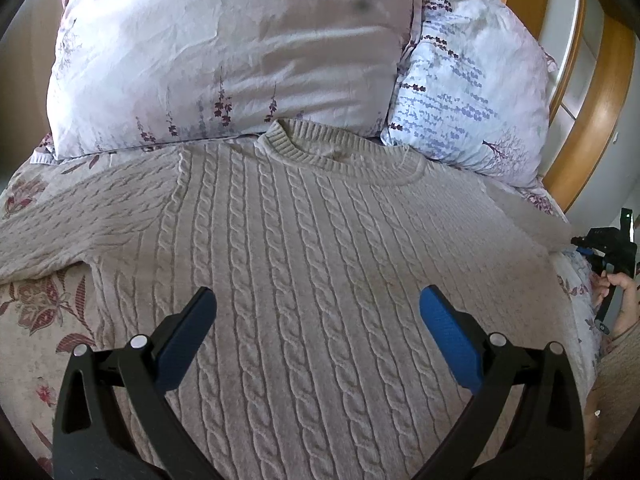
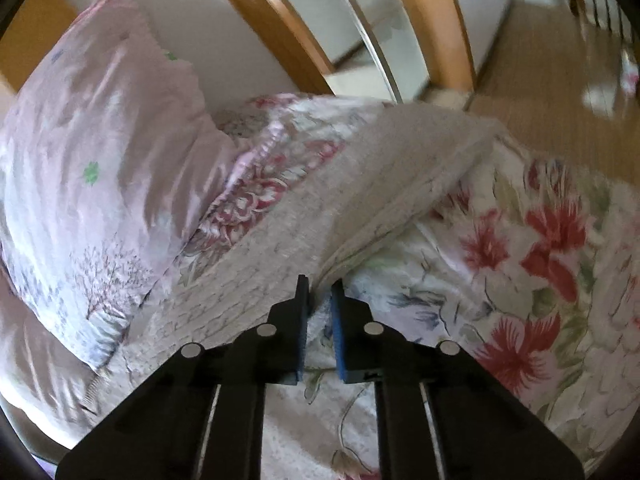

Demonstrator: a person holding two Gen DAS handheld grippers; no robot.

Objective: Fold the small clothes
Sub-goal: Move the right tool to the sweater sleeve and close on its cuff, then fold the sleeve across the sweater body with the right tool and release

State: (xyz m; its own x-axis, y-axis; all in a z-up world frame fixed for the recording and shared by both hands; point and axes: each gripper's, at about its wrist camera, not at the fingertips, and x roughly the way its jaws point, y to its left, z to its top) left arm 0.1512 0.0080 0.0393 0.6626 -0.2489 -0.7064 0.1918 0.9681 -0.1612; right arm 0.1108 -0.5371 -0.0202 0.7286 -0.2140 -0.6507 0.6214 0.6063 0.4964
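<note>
Chunky cable-knit wool sweater [image 1: 304, 248], smooth creased cotton pillow [image 1: 224, 52], glossy varnished wooden bedframe [image 1: 596, 120], matt plastic fingers [image 1: 448, 328]

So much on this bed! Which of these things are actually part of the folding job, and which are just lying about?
Part of the job:
- cable-knit sweater, spread flat on the bed
- left claw, open above the sweater
- right claw, nearly closed at the sweater's sleeve edge

Just lying about:
- pink pillow
- lavender-print pillow
- floral bedspread
- wooden bed frame
</note>
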